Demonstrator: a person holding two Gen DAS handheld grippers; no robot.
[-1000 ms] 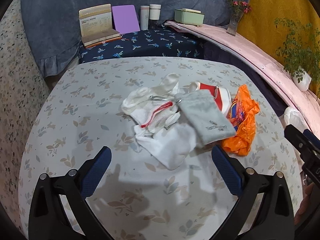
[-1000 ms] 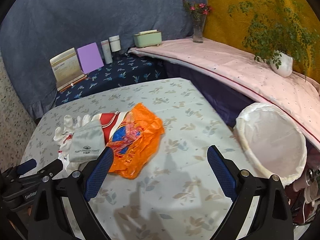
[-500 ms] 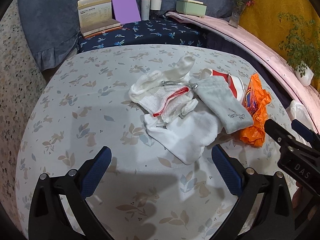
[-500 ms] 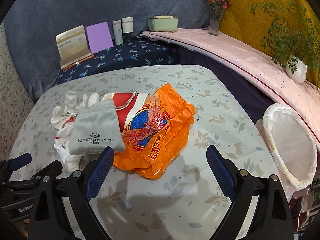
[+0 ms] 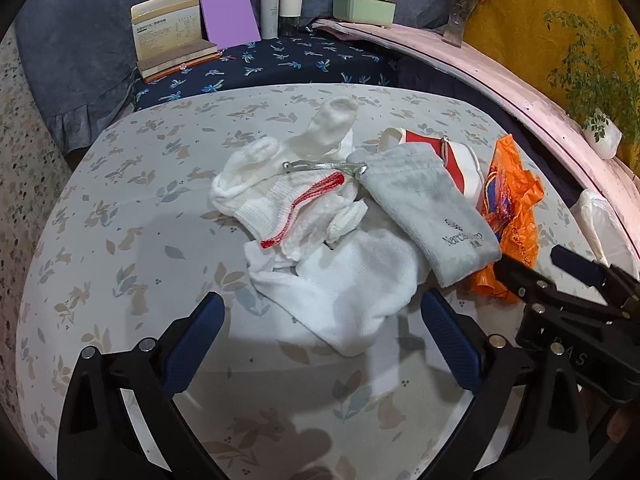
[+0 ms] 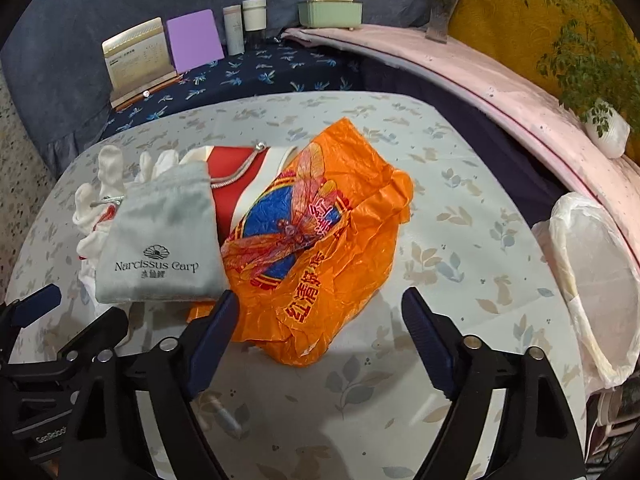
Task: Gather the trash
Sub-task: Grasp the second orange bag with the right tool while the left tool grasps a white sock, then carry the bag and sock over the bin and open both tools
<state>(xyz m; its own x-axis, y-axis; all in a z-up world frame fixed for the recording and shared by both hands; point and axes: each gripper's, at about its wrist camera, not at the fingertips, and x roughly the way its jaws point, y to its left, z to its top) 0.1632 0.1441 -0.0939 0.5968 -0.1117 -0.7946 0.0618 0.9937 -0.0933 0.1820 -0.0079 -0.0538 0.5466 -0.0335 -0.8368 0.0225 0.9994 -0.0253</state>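
The right gripper [image 6: 316, 314], jaws spread wide and empty, is straddling the orange plastic bag [image 6: 320, 240] near the table's [image 6: 460, 208] right edge; the left gripper [image 5: 322, 320] is likewise gaping empty before the white sock [image 5: 344, 280].

Orange bag [image 6: 320, 248] blocks the middle (bare tablecloth [image 6: 460, 208] right).

grey pouch [image 6: 160, 240]: "Narcissus Carp" | orange bag [image 6: 320, 248]: Chinese print, not legible

Round table [image 5: 120, 208] with a leafy bunny-print cloth; white socks [image 5: 340, 292] piled at center, grey pouch [image 5: 424, 208] and orange plastic bag [image 6: 320, 240] toward 3 o'clock.
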